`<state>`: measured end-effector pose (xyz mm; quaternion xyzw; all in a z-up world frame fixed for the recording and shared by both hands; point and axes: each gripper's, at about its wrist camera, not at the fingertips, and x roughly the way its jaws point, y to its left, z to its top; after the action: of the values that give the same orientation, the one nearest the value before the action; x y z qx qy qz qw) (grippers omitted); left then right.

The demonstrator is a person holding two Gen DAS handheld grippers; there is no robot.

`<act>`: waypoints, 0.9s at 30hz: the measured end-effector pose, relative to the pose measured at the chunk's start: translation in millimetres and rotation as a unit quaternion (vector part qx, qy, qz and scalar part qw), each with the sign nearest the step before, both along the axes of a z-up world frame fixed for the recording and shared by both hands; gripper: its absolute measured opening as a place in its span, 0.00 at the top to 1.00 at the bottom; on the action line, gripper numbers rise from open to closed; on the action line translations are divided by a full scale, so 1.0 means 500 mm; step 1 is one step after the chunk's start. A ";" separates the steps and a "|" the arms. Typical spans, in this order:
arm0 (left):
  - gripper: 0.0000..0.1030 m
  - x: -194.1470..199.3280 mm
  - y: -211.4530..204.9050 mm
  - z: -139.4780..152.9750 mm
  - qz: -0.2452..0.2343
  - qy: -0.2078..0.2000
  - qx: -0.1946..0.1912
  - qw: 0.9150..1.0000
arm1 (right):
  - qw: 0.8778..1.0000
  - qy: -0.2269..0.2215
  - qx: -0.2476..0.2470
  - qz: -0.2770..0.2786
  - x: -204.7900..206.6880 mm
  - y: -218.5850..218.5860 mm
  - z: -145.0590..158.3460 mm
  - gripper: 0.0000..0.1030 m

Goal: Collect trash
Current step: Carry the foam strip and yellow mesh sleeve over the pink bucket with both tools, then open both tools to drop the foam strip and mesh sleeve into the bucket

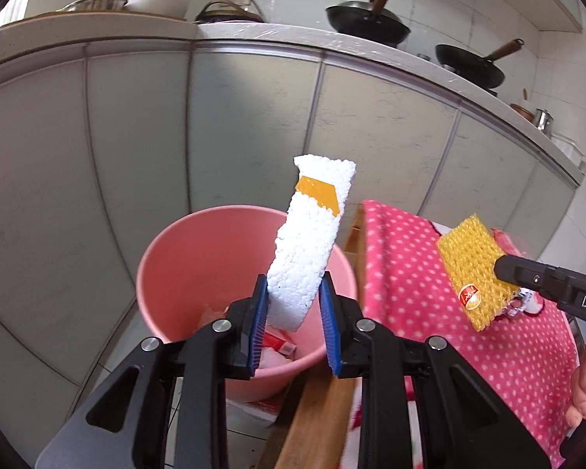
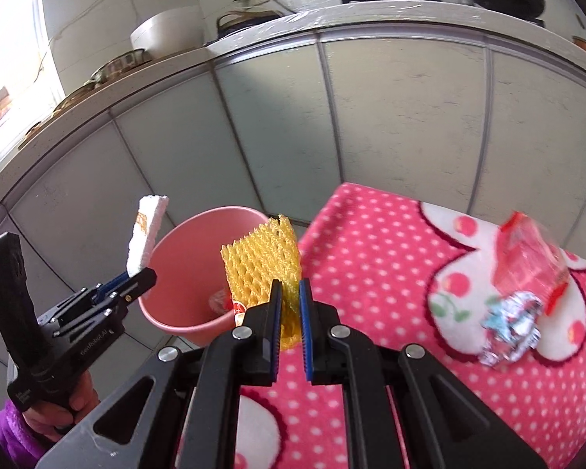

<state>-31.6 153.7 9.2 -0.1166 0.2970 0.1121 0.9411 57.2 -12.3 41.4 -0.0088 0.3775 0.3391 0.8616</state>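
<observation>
In the left wrist view, the left gripper (image 1: 293, 305) is nearest, its blue pads (image 1: 258, 324) closed on a white foam piece (image 1: 308, 242) that stands tilted over the pink bucket (image 1: 187, 258). To the right, the right gripper (image 1: 506, 273) holds a yellow foam net (image 1: 472, 269) above the dotted pink cloth (image 1: 410, 258).

In the right wrist view, the right gripper (image 2: 290, 308) pinches the net (image 2: 261, 262) narrowly. A red wrapper (image 2: 527, 262) and crumpled foil (image 2: 508, 328) lie on the cloth (image 2: 371, 254). Grey cabinet doors (image 2: 277, 125) stand behind the bucket (image 2: 183, 273).
</observation>
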 end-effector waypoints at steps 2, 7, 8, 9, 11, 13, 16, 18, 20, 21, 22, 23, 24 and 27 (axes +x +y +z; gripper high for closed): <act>0.75 0.002 0.012 -0.009 0.007 0.007 -0.002 1.000 | 1.000 0.002 -0.001 0.011 0.009 0.034 -0.002 0.92; 0.75 0.009 0.040 -0.035 0.019 0.026 -0.008 0.999 | 0.999 0.023 0.003 0.027 0.032 0.105 -0.019 0.92; 0.75 0.011 0.045 -0.041 0.021 0.029 -0.010 0.999 | 0.999 0.025 0.002 0.028 0.034 0.114 -0.023 0.92; 0.75 0.013 0.047 -0.046 0.022 0.032 -0.011 0.999 | 0.999 0.026 0.000 0.030 0.039 0.128 -0.029 0.92; 0.75 0.019 0.052 -0.055 0.024 0.037 -0.013 0.999 | 0.999 0.028 -0.003 0.033 0.044 0.146 -0.037 0.92; 0.75 0.024 0.055 -0.062 0.025 0.041 -0.013 0.999 | 0.999 0.027 -0.008 0.034 0.050 0.165 -0.048 0.92; 0.75 0.034 0.061 -0.072 0.027 0.047 -0.017 0.998 | 0.999 0.030 -0.016 0.035 0.061 0.187 -0.063 0.91; 0.75 0.042 0.069 -0.079 0.031 0.050 -0.021 0.998 | 0.999 0.032 -0.019 0.034 0.068 0.196 -0.073 0.91; 0.75 0.048 0.075 -0.083 0.034 0.053 -0.026 0.998 | 0.999 0.035 -0.019 0.032 0.073 0.203 -0.082 0.91; 0.75 0.051 0.078 -0.085 0.032 0.055 -0.031 0.998 | 0.999 0.036 -0.019 0.032 0.074 0.204 -0.085 0.91; 0.75 0.056 0.077 -0.085 0.031 0.056 -0.034 0.997 | 0.999 0.037 -0.020 0.032 0.076 0.204 -0.088 0.91; 0.75 0.057 0.079 -0.087 0.031 0.057 -0.039 0.997 | 0.999 0.037 -0.021 0.031 0.077 0.205 -0.090 0.90; 0.74 0.059 0.081 -0.088 0.032 0.059 -0.041 0.997 | 0.999 0.038 -0.021 0.031 0.080 0.207 -0.093 0.89; 0.74 0.066 0.089 -0.091 0.033 0.065 -0.047 0.996 | 0.998 0.044 -0.024 0.030 0.083 0.209 -0.101 0.86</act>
<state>1.4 198.1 -36.3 -0.1628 0.3587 0.1363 0.9090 98.6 92.3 -9.1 -0.0261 0.4224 0.3560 0.8332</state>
